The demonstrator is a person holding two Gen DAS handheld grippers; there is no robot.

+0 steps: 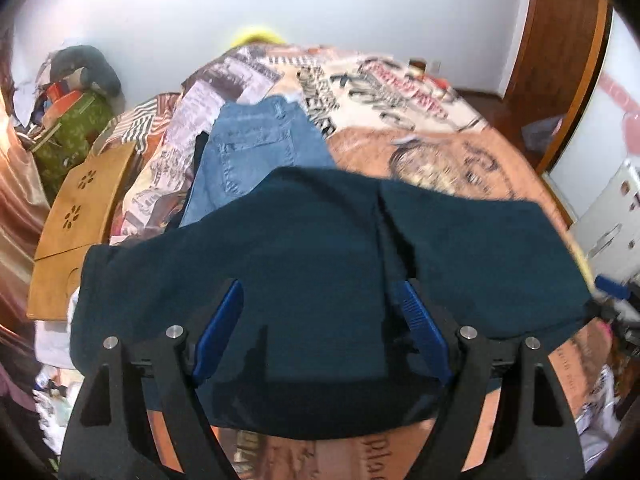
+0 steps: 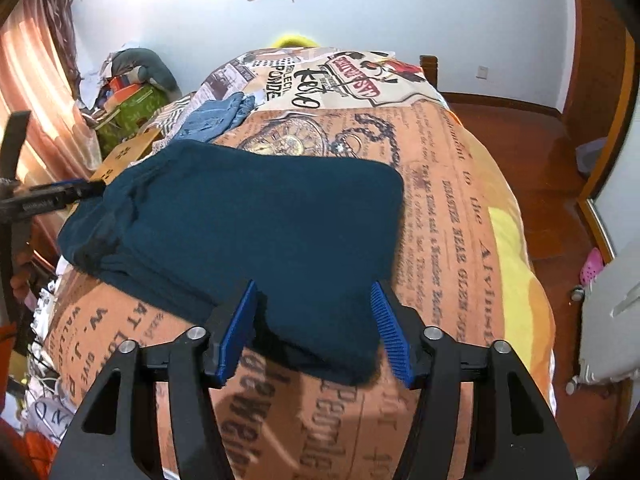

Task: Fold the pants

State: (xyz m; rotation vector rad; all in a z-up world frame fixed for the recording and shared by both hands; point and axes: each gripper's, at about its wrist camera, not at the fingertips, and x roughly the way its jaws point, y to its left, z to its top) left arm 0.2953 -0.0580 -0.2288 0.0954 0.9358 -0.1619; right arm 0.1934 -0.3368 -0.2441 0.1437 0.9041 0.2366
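Note:
The dark teal pants (image 1: 320, 272) lie folded in a thick stack on the printed bedspread (image 1: 460, 160). My left gripper (image 1: 320, 292) is open, its blue fingers spread wide over the pants' near edge. My right gripper (image 2: 314, 292) is open too, its fingers either side of the near right corner of the pants (image 2: 260, 224). In the right wrist view the left gripper (image 2: 52, 198) shows at the pants' far left edge. In the left wrist view the right gripper (image 1: 612, 286) shows at the far right edge.
Folded blue jeans (image 1: 252, 156) lie on the bed behind the teal pants, also seen in the right wrist view (image 2: 216, 118). A wooden board (image 1: 80, 208) and a cluttered pile with a green bag (image 1: 68, 136) sit left of the bed. Wooden floor (image 2: 540, 140) lies to the right.

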